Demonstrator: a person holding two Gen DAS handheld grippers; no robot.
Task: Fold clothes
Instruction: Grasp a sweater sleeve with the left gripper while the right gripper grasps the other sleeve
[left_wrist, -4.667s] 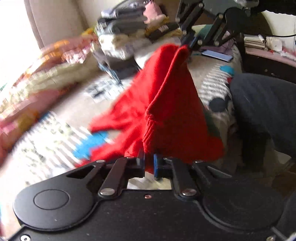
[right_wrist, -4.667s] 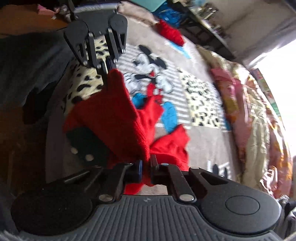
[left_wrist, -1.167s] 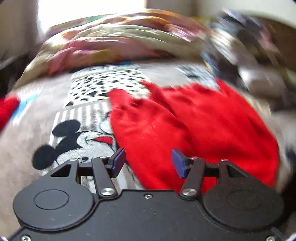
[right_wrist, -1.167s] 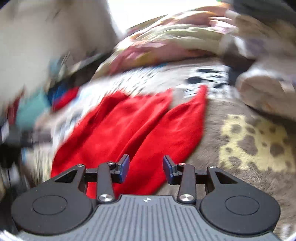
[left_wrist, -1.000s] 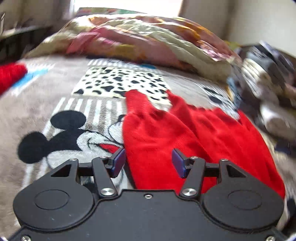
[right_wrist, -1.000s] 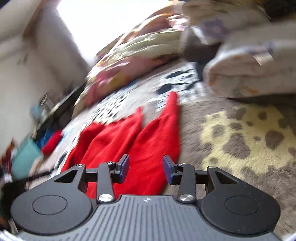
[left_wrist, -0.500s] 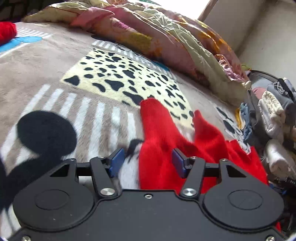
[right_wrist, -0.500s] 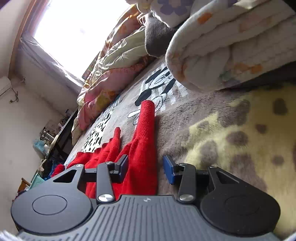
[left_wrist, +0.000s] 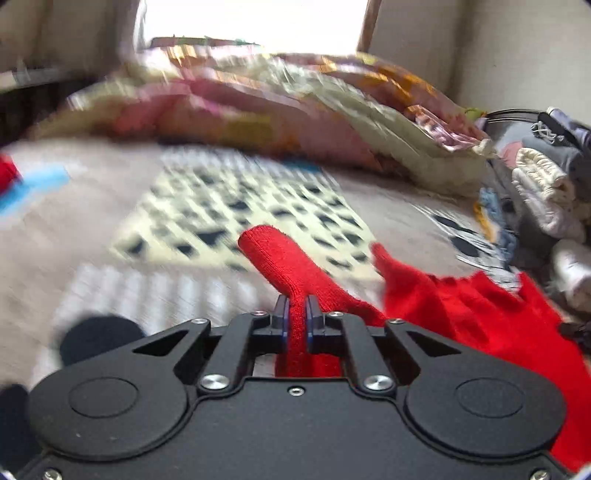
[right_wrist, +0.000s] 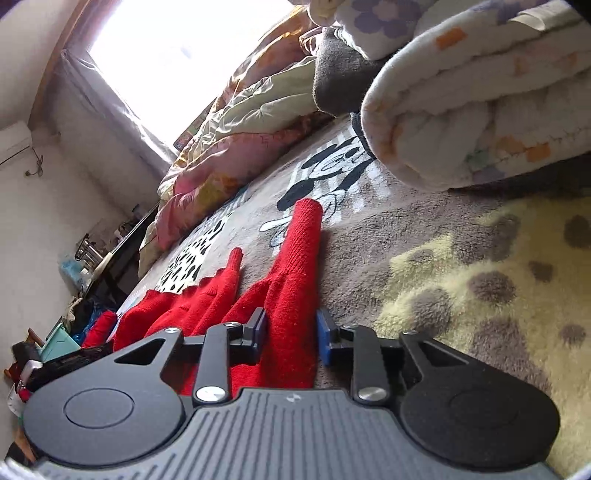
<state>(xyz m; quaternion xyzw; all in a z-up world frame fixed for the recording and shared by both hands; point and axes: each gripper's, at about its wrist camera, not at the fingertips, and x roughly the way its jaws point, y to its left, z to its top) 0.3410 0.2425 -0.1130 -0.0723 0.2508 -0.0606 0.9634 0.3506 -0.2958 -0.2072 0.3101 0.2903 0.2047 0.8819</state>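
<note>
A red knitted garment (left_wrist: 480, 314) lies spread on the cartoon-print bed blanket (left_wrist: 110, 229). In the left wrist view one of its narrow ends (left_wrist: 280, 258) runs between the jaws of my left gripper (left_wrist: 295, 314), which is shut on it. In the right wrist view another narrow end of the red garment (right_wrist: 299, 266) lies flat between the blue pads of my right gripper (right_wrist: 291, 332). Those jaws are closing. Each pad stands at an edge of the fabric, which is not pinched.
A crumpled floral quilt (left_wrist: 295, 110) lines the far side of the bed under a bright window. Folded clothes (left_wrist: 543, 184) are stacked at the right, and a rolled pale blanket (right_wrist: 480, 92) lies close above my right gripper. Cluttered furniture (right_wrist: 110, 251) stands beyond the bed's left side.
My left gripper has shut on the garment's narrow end, and its view now blurs with sideways motion. The right gripper's jaws have narrowed around the other narrow end.
</note>
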